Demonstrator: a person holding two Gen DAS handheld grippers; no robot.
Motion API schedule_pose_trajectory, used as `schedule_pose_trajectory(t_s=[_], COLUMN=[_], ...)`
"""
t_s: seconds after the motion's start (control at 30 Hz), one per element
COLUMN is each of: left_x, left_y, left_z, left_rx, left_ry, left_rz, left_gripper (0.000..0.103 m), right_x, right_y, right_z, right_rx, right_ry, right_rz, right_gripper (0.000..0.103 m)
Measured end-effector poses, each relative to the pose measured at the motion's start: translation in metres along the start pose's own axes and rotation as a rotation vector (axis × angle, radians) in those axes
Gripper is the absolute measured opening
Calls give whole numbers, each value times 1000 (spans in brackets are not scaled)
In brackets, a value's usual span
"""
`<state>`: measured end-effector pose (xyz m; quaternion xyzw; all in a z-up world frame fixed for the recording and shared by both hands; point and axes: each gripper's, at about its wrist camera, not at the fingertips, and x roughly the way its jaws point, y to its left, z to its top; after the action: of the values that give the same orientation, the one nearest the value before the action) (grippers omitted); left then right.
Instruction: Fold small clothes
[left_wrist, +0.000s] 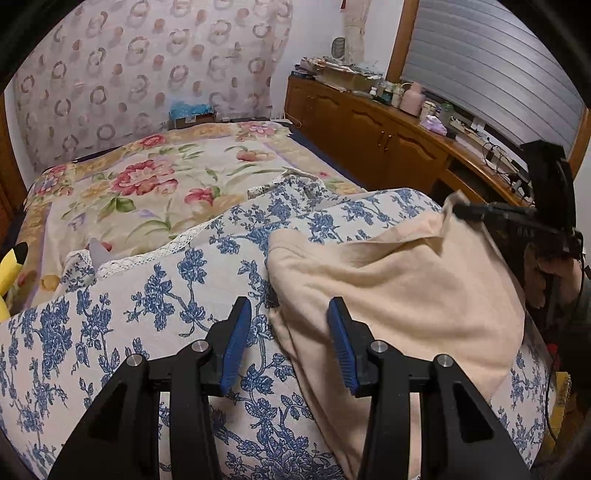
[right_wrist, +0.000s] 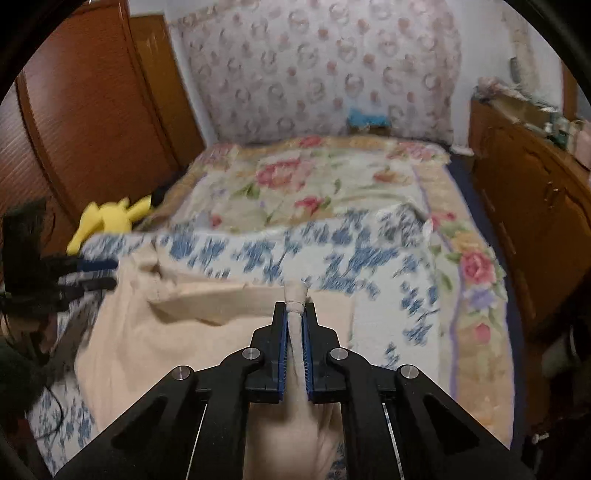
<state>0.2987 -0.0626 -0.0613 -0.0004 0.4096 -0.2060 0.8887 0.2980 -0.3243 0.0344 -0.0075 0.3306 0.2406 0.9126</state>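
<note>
The right gripper is clamped tight on a bunched-up bit of the cream cloth. The pinched bit sticks up past its blue pads. From the other side, this gripper is lifting a corner of the cloth up off the bed.

The left gripper has its two fingers apart, with nothing between them. It hangs just over the near edge of the cloth, and I cannot tell if one finger touches it. Seen from the right side, it sits by the far left edge of the cloth.

The cloth lies spread on a white cover with blue flowers. Under that is a blanket with big pink flowers. A yellow soft toy lies at the side of the bed. A brown cupboard stands along the other side, with lots of small things on top.
</note>
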Motion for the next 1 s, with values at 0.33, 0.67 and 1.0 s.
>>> schedule_pose_trajectory(t_s=[0.33,0.67,1.0], left_x=[13,20,24], left_y=[-1,2,2], left_z=[-8,-9,-7], left_rx=[-2,-53,-65], left_ry=[69,86,83], left_rz=[-39,-94,-146], left_gripper=[45,45,38], right_x=[-12,4,14], right_y=[-10,0,-1], right_z=[-6,-20,-13], right_rx=[32,89,70], right_ry=[36,150,158], right_rz=[-166,-124,-47], right_gripper=[38,66,61])
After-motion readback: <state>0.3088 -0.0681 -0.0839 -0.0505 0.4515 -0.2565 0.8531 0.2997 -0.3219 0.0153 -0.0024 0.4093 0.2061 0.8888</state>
